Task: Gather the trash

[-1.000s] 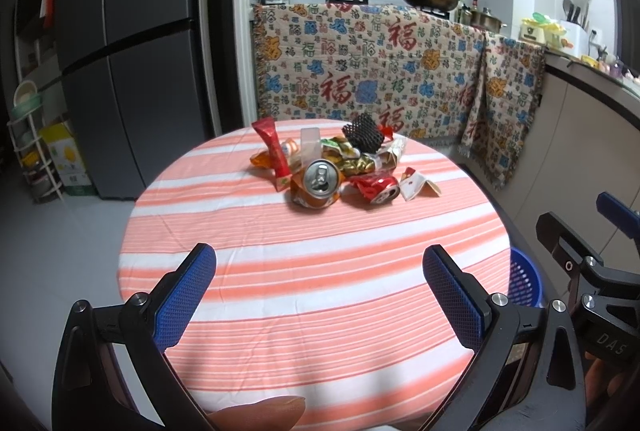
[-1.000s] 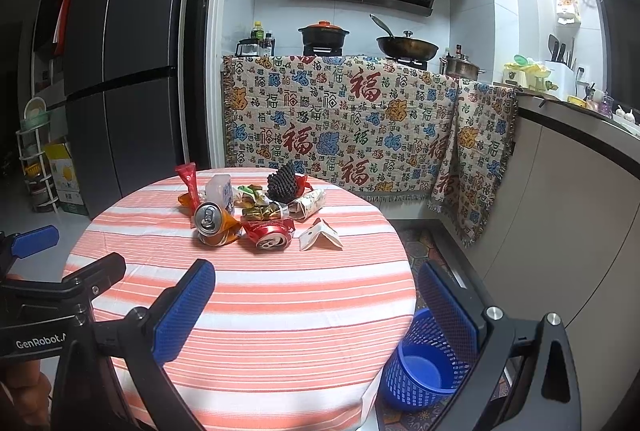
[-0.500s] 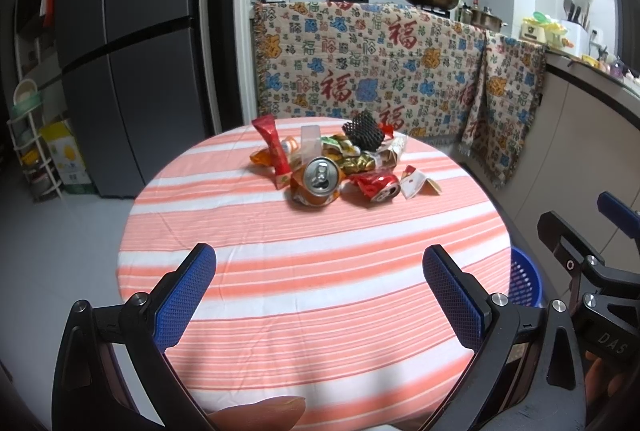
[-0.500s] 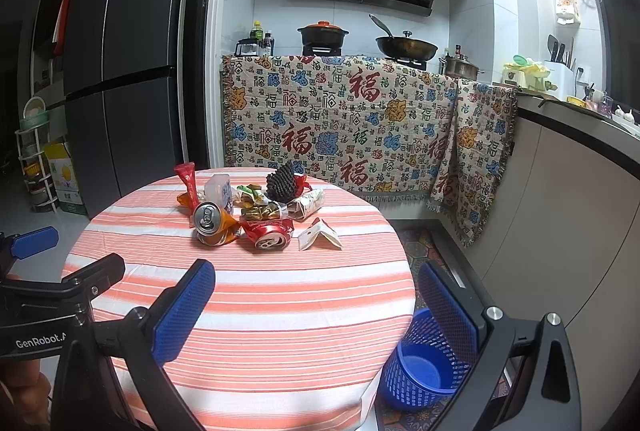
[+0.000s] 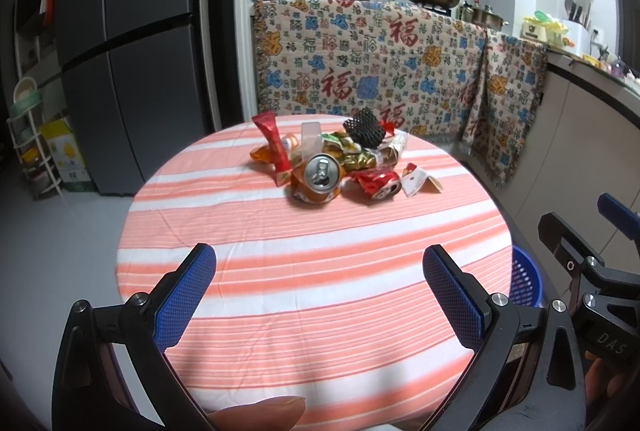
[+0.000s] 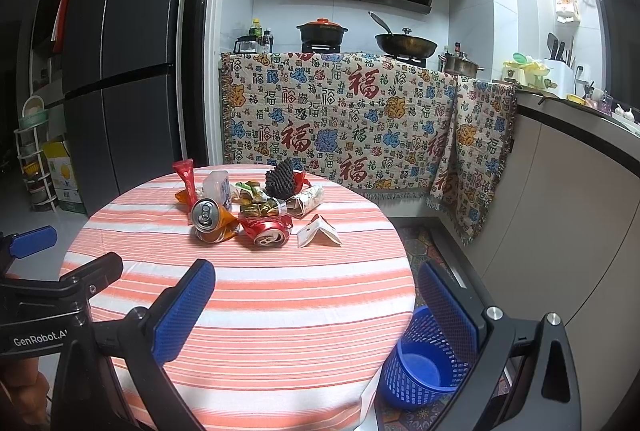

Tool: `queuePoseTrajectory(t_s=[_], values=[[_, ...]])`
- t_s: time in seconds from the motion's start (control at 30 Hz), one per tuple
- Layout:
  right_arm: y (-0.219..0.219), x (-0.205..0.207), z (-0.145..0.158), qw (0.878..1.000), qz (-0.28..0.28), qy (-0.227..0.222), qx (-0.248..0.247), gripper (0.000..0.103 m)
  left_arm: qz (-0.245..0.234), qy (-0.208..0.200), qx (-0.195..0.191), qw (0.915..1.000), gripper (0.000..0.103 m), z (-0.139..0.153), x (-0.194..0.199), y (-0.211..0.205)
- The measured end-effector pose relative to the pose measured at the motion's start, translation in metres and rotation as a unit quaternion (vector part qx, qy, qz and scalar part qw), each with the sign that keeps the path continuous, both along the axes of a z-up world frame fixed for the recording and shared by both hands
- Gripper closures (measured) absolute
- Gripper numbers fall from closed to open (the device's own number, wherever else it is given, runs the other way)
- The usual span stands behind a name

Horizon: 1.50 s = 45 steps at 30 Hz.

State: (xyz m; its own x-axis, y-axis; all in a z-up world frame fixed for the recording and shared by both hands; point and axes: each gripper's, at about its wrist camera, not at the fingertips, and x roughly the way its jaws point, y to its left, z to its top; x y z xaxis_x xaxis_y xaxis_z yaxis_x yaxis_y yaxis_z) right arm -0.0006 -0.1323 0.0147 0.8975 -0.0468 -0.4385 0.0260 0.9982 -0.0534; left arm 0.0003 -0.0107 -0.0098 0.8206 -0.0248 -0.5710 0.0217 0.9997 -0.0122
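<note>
Both the left gripper and the right gripper hang spread wide and empty over the near edge of the striped round table. The trash pile, with a crushed orange can, a red can and what look like wrappers, sits toward the far side. A blue basket stands on the floor beside the table.

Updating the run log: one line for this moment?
left tool open | right tool open | trash pile untouched on table | blue basket empty
</note>
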Motion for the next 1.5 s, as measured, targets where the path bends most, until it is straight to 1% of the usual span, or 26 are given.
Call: queuePoseTrajectory(t_s=[0.53,0.73,0.97,1.17,1.27,1.37,1.5], values=[[-0.002,0.0,-0.005,1.0,0.002,0.005,0.002,0.0,0.006,0.013,-0.004,0.9999,0.0,-0.01,0.005,0.004],[0.001,0.005,-0.008,1.0,0.004,0.013,0.002,0.0,0.014,0.03,-0.005,0.9994,0.0,-0.017,0.016,0.011],[-0.001,0.019,-0.021,0.999,0.002,0.033,0.006,0.0,0.025,0.064,-0.018,0.9975,0.0,-0.042,0.037,0.019],[-0.013,0.039,-0.038,0.998,-0.009,0.06,0.02,0.0,0.015,0.087,-0.004,0.996,0.0,-0.066,0.062,0.015],[-0.025,0.053,-0.049,0.997,-0.016,0.073,0.026,0.0,0.005,0.096,-0.01,0.9953,0.0,-0.073,0.079,0.016],[-0.039,0.077,-0.062,0.996,-0.012,0.087,0.031,0.0,-0.006,0.098,-0.013,0.9951,0.0,-0.078,0.095,0.016],[-0.059,0.117,-0.087,0.992,-0.015,0.122,0.02,0.0,-0.019,0.096,-0.007,0.9952,0.0,-0.084,0.119,0.019]])
